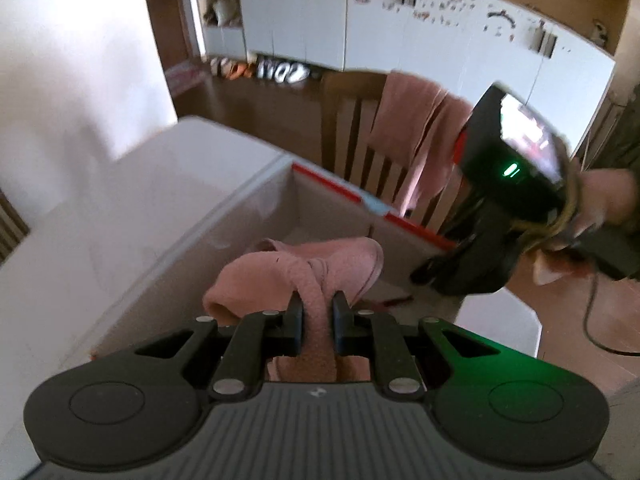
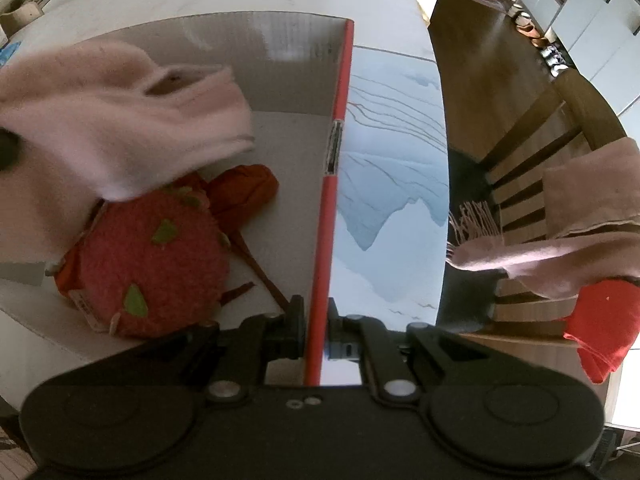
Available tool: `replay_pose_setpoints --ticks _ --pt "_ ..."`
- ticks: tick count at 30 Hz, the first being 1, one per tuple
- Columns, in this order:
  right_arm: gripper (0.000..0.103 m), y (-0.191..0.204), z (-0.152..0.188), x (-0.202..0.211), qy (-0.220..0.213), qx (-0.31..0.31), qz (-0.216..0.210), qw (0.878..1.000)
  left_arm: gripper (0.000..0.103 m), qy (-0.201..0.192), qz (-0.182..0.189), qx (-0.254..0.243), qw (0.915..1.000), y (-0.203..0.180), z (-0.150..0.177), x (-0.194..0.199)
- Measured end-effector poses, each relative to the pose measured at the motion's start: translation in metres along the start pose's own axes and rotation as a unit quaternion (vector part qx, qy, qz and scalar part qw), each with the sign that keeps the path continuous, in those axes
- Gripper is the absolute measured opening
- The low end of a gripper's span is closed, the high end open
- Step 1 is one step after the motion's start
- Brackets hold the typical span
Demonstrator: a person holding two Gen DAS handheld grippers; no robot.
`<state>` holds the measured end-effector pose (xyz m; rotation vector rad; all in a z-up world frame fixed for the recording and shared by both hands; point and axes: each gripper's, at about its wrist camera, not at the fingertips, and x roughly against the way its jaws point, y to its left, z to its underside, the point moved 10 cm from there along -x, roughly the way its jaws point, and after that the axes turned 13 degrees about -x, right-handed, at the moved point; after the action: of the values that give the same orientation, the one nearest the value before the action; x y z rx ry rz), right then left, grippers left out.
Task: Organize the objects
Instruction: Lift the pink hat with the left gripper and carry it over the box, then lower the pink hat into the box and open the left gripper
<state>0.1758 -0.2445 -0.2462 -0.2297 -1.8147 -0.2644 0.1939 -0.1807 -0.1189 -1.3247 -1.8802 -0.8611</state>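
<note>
Cloth filled your left gripper [image 1: 317,312]: its jaws were drawn narrow and pinched a strip of the pink fleecy garment [image 1: 296,276], whose bulk bunched ahead of the fingertips toward 12 o'clock, hanging over the open cardboard box [image 1: 256,216]. In your right wrist view that same garment [image 2: 120,116] showed as a pale, blurred mass at 10 o'clock, above the box interior.

Your right gripper [image 2: 316,320] was nearly closed and clamped on the red-edged box wall [image 2: 328,220], one finger inside the box and one outside. From the left wrist view, that gripper [image 1: 452,276] sat at 3 o'clock, your hand [image 1: 600,204] wrapped around its handle, its tips down at the box's right wall.

Inside the box, on the floor at 8 o'clock in the right wrist view, lay a round red plush toy [image 2: 152,264] with green leaf patches, touching an orange cloth piece [image 2: 244,188] just beyond it toward 11 o'clock. The garment partly covered the toy's upper edge from that viewpoint; you could not tell whether they touched.

The box stood on a white table [image 1: 80,248]. Beyond the table's edge, at 1 o'clock in the left wrist view, a wooden chair [image 1: 352,128] carried a pink scarf [image 1: 416,128] draped over its back. A red cloth [image 2: 604,328] hung at 4 o'clock in the right wrist view.
</note>
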Motion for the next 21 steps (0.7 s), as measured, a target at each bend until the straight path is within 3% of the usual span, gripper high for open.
replay_pose_setpoints --ticks 13,19,21 --pt "0.008 0.002 0.001 0.001 -0.001 0.0 0.0 1.0 0.013 0.053 0.006 0.013 0.9985 0.006 0.034 -0.041" --pt "0.008 0.002 0.001 0.001 -0.001 0.001 0.001 1.0 0.015 0.051 0.016 0.019 0.9984 0.004 0.04 -0.041" --pt "0.008 0.003 0.0 0.001 -0.001 0.001 0.001 1.0 0.021 0.048 0.018 0.019 0.9985 0.002 0.04 -0.04"
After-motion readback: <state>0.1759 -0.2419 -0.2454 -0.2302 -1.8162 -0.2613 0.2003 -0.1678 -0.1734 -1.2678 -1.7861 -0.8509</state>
